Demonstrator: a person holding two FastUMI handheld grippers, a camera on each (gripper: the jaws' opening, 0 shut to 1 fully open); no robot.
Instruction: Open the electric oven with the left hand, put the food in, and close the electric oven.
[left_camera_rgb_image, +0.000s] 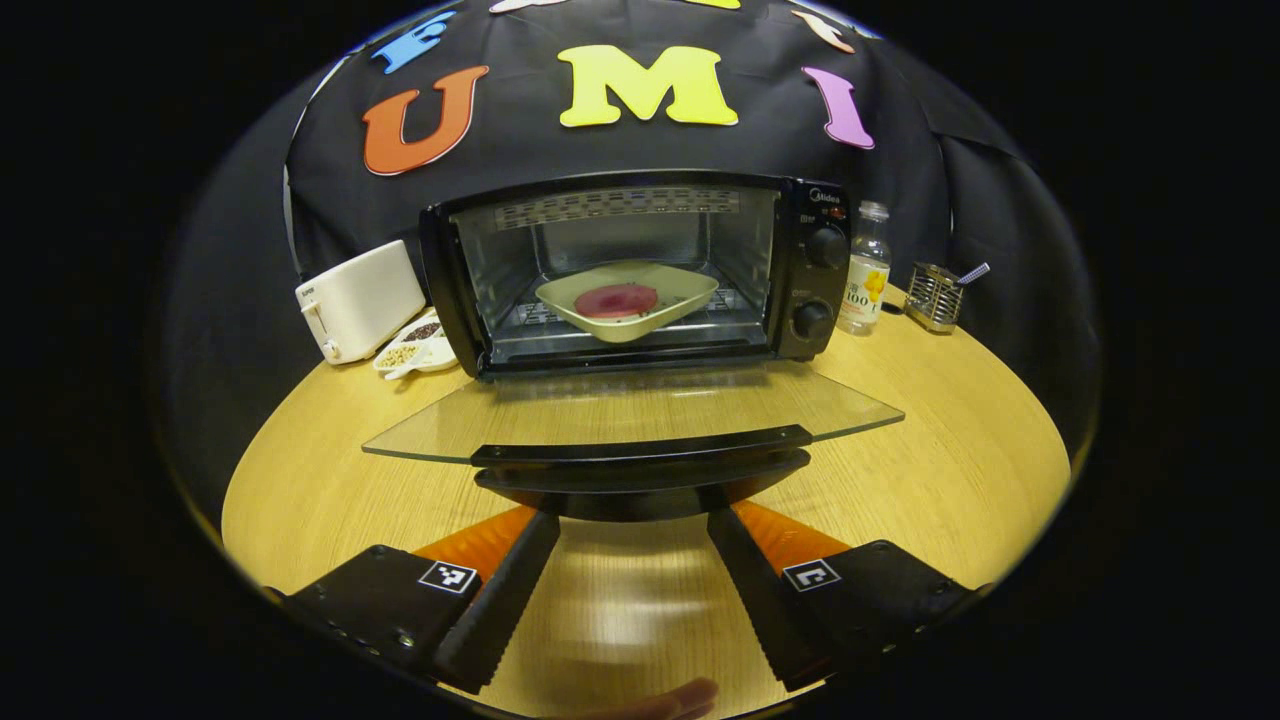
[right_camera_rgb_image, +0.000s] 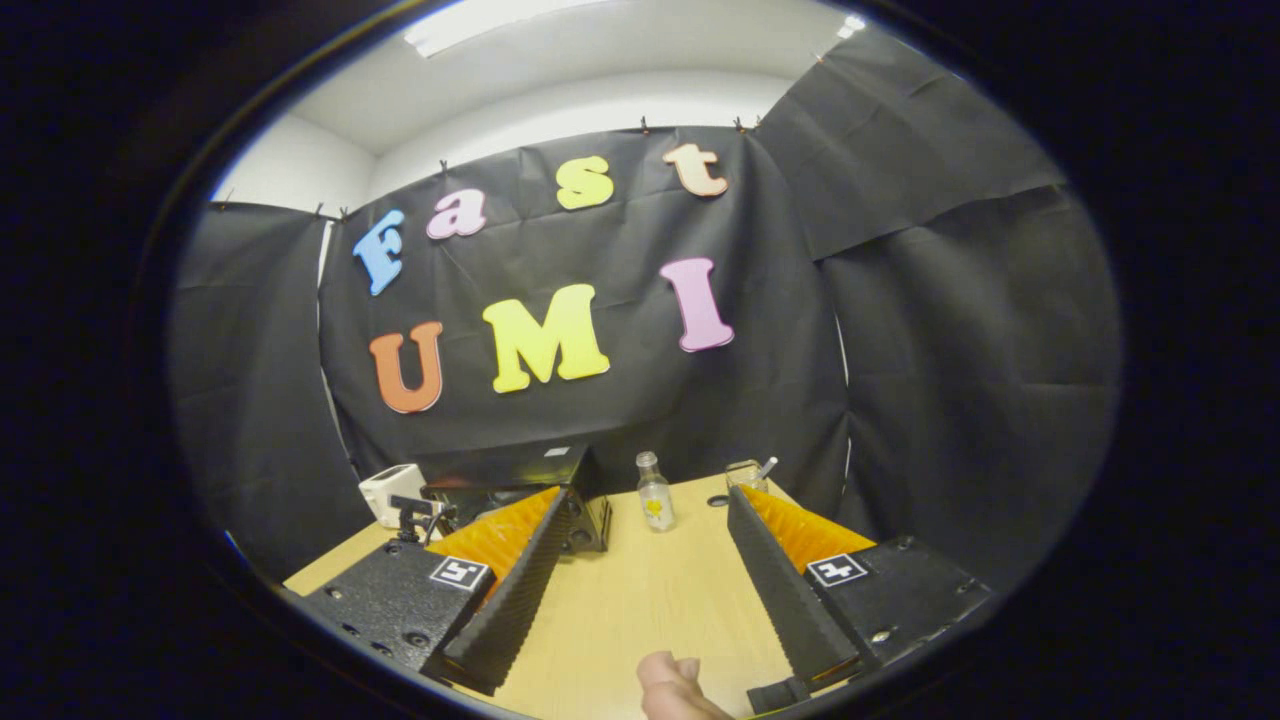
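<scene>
Worktop (left_camera_rgb_image: 930, 480), round, pale wood. Oven (left_camera_rgb_image: 640, 275) at its back edge, centred; door (left_camera_rgb_image: 640, 420) dropped fully, glass lying level out front, handle (left_camera_rgb_image: 640, 455) along its near edge. Inside the oven, on the rack: shallow dish (left_camera_rgb_image: 630, 298) with a red disc of food (left_camera_rgb_image: 616, 300); loading looks done, closing is what's left. Left of the oven, a white toaster (left_camera_rgb_image: 360, 300), and in front of that a small divided dish (left_camera_rgb_image: 415, 345) of seeds or grains. Right of the oven, a clear bottle (left_camera_rgb_image: 866, 268) with a yellow label, then a mesh holder (left_camera_rgb_image: 935, 296) with a utensil in it. Left gripper (left_camera_rgb_image: 630, 560) sits just short of the door handle, fingers spread wide, nothing between them, not touching the handle as far as can be told. Right gripper (right_camera_rgb_image: 640, 560) is held well back and to the right of the oven, fingers also spread and empty; a thumb (right_camera_rgb_image: 672, 680) shows below it. Risks, as judgement: the handle is a thin bar on a hinged glass door, so a lift taken off-centre or from too shallow an angle could slip and let the door fall back; a hard swing shut could jar the dish on the rack. Writing: a white maker's mark above the oven knobs (left_camera_rgb_image: 826, 246), too small to read; bottle label left unread.
</scene>
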